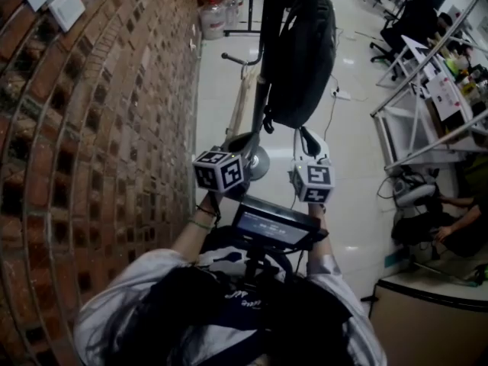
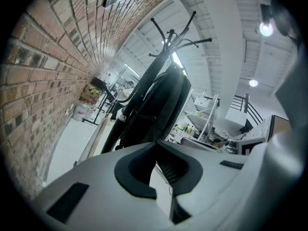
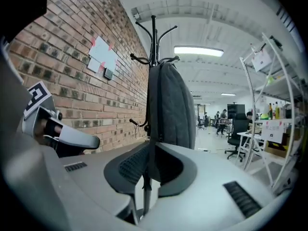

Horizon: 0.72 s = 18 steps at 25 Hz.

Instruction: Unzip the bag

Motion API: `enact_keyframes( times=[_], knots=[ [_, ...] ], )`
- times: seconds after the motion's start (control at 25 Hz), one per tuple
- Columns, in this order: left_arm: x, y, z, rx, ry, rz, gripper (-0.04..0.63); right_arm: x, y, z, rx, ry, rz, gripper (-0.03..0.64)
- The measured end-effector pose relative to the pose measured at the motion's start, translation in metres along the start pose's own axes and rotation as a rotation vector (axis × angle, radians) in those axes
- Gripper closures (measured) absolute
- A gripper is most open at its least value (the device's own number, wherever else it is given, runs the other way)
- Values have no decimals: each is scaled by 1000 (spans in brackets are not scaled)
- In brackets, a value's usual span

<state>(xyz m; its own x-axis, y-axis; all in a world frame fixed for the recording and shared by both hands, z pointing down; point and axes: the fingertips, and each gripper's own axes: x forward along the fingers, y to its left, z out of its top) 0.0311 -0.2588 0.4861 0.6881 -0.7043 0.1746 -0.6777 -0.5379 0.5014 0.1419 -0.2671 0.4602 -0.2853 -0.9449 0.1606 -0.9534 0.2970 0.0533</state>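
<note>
Tongs first: the left tongs [image 2: 161,176] stand slightly apart with only pale floor showing through the narrow gap. The right tongs [image 3: 144,177] are likewise a little apart and grip nothing. Both are held up side by side in the head view, near the bag but short of touching it. A brick wall [image 1: 91,128] fills the left side, and a glossy pale floor [image 1: 351,166] runs away to the right. A black coat stand [image 3: 153,37] rises just beside the wall. The bag [image 1: 301,52], a dark grey backpack, hangs upright from the stand's hooks, straight ahead of both tongs. Whether its zip is open or shut cannot be made out. Each gripper carries a marker cube [image 1: 219,171].
</note>
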Motion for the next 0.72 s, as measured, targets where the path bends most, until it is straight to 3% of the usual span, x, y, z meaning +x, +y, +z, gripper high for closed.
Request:
enact_keyframes(
  times=[0.12, 0.36, 0.72],
  knots=[
    [4, -7, -6, 0, 13, -14, 588, -10, 7, 0, 21, -4, -16, 588],
    [9, -22, -19, 19, 29, -40, 588, -26, 19, -7, 185, -24, 2, 607],
    [6, -37, -25, 33, 37, -54, 588, -35, 15, -15, 229, -5, -1, 614]
  ],
)
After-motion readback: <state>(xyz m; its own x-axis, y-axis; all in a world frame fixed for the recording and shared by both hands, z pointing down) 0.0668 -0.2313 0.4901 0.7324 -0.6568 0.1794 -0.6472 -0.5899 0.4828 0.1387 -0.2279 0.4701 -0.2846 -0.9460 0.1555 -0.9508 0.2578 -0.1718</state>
